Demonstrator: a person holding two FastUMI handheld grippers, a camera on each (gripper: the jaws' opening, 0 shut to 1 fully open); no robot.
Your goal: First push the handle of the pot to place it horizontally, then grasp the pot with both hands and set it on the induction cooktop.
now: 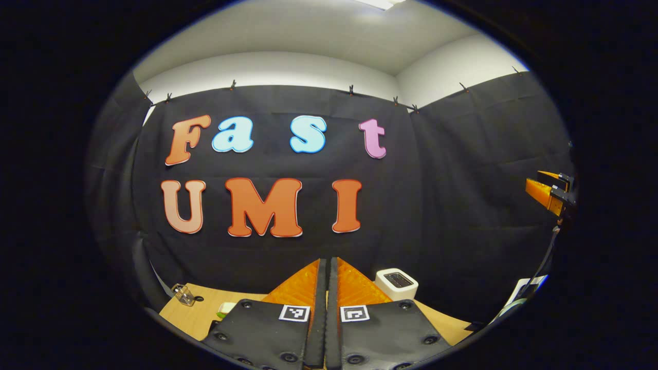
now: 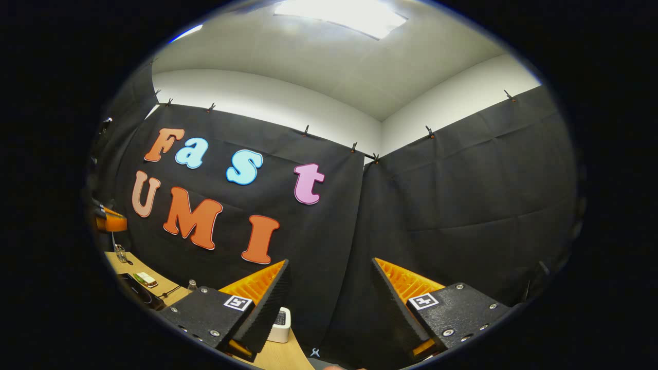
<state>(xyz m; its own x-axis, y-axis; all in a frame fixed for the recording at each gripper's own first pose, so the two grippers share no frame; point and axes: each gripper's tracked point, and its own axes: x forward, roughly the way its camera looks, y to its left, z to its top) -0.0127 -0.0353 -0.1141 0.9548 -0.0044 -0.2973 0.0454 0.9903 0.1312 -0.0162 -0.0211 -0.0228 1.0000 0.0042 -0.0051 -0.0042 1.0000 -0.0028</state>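
Above the wooden surface (image 1: 190,316) we noted the left gripper (image 1: 327,288) with fingers pressed together, empty; the right gripper (image 2: 329,293) gaped wide, empty. A white toaster (image 1: 396,283) stood near the cloth wall; a small glass jar (image 1: 182,294) stood well left. We could not locate the pot.

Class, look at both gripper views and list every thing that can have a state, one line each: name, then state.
left gripper: shut, fingers together, nothing between them, raised above the table.
right gripper: open, wide gap, nothing between the fingers.
toaster: upright on the wooden table, top slot facing up.
glass jar: tilted, at the table's far left edge.
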